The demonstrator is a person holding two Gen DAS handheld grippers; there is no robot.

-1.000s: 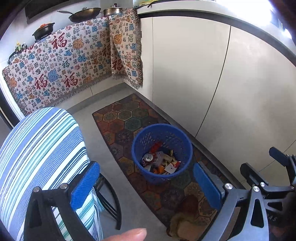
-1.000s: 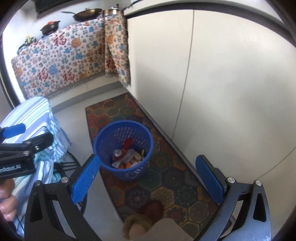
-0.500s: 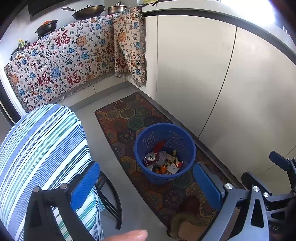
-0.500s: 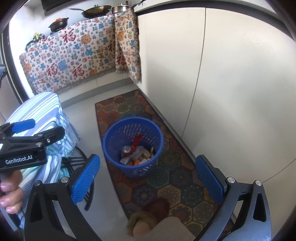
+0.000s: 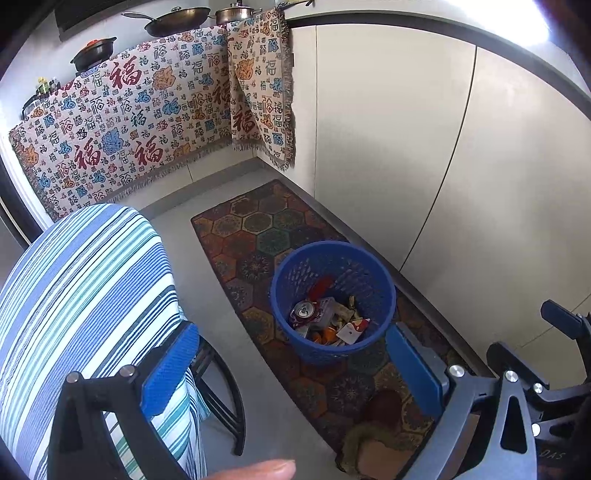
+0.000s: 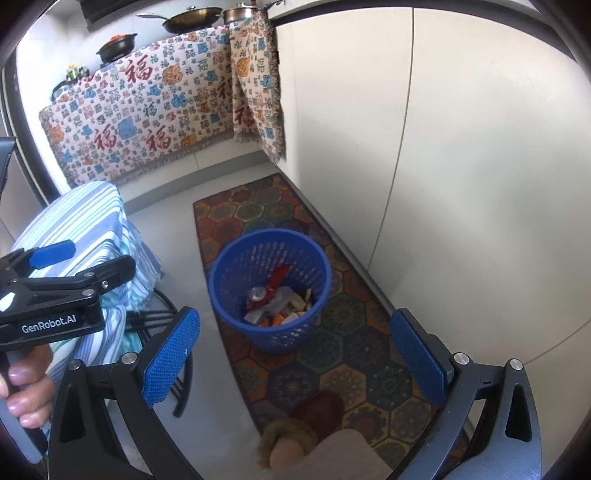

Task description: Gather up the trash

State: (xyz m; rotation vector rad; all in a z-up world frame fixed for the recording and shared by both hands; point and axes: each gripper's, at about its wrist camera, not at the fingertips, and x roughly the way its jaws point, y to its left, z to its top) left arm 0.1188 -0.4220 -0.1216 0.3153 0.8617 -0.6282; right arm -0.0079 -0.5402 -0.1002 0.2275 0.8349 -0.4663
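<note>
A blue mesh waste basket (image 5: 332, 302) (image 6: 271, 291) stands on a patterned rug (image 5: 266, 236) (image 6: 332, 354) beside the pale cabinet fronts. Inside lie a drink can (image 5: 303, 309) (image 6: 257, 294), wrappers and other scraps of trash (image 5: 332, 325) (image 6: 284, 306). My left gripper (image 5: 291, 365) is held high above the floor, open and empty, with the basket seen between its blue pads. My right gripper (image 6: 295, 354) is also open and empty, above and in front of the basket. The left gripper's body (image 6: 55, 291) shows at the left of the right wrist view, held by a hand (image 6: 22, 387).
A chair with a blue striped cover (image 5: 85, 314) (image 6: 85, 236) stands left of the rug. A patterned cloth (image 5: 147, 110) (image 6: 166, 107) hangs over the counter, with pans (image 5: 177, 18) on top. A person's foot in a slipper (image 6: 306, 421) rests on the rug's near end.
Both grippers have drawn back and tilted up a little, so the basket sits lower and farther in view and more of the counter shows. Both stay open.
</note>
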